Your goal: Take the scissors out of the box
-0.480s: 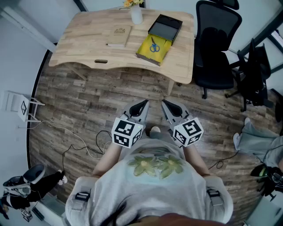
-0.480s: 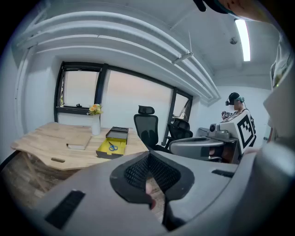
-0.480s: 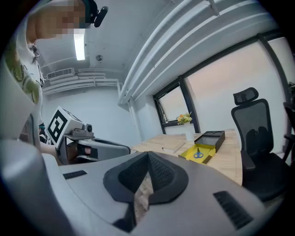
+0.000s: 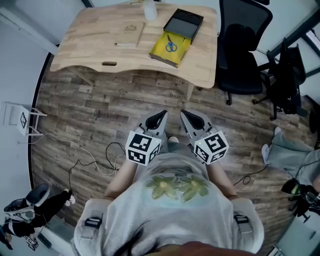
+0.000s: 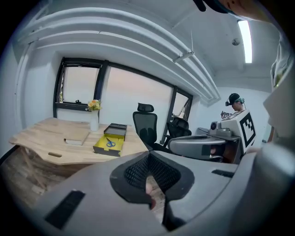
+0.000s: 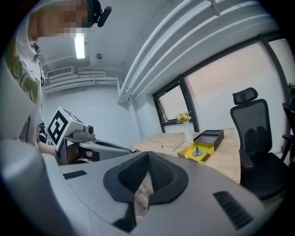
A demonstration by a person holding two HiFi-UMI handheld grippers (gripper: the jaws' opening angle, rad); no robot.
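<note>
Blue-handled scissors (image 4: 171, 46) lie in an open yellow box (image 4: 161, 50) on the wooden table (image 4: 95, 45), with the box's black lid (image 4: 184, 23) just behind it. The scissors (image 5: 109, 142) and the scissors (image 6: 197, 151) appear small and far off in both gripper views. My left gripper (image 4: 161, 119) and right gripper (image 4: 187, 118) are held side by side in front of the person's body, over the wooden floor and well short of the table. Both are shut with nothing between their jaws. Each points toward the table.
A tan book (image 4: 129, 35) and a white vase (image 4: 150, 10) also stand on the table. A black office chair (image 4: 245, 50) is at the table's right end. Cables (image 4: 90, 162) trail over the floor at the left, near a white stand (image 4: 22, 120).
The table and box sit slightly higher and further left in the head view. Both grippers keep their place before the body and stay shut.
</note>
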